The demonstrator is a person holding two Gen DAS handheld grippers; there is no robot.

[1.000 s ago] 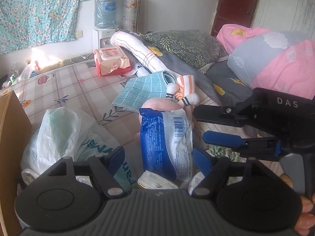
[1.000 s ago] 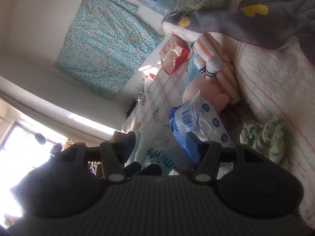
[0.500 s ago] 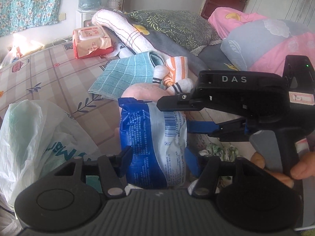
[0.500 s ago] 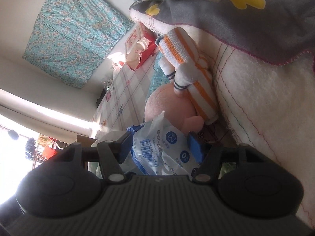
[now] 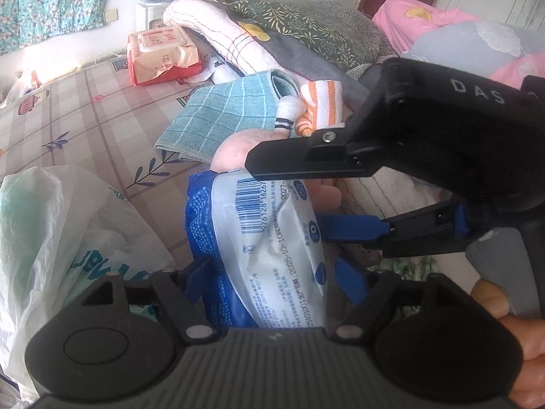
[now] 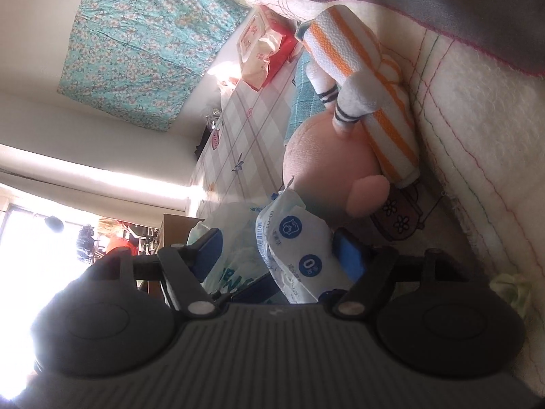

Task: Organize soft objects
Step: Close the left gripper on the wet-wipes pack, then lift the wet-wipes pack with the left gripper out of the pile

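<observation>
We have both grippers at the blue-and-white soft pack (image 5: pixel 269 238), which stands on the bed against the pink plush toy (image 6: pixel 327 156); the left gripper (image 5: pixel 272 276) has just been opening, pack between its unclenched jaws; the right gripper (image 6: pixel 282 248), also just opening, straddles its top edge, no squeeze visible; next we judge one must close firmly before lifting

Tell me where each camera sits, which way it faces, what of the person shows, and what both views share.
Left wrist: on the left tongs, looking down over the bed; the blue-and-white pack stands between its fingers, the right tongs reach in from the right, and fingers of a hand show.
Right wrist: on the right tongs, rolled sideways, facing along the bed toward the floral curtain; no hand shows.
Shared: the pack, pink plush toy, striped towel, wipes pack.
</observation>
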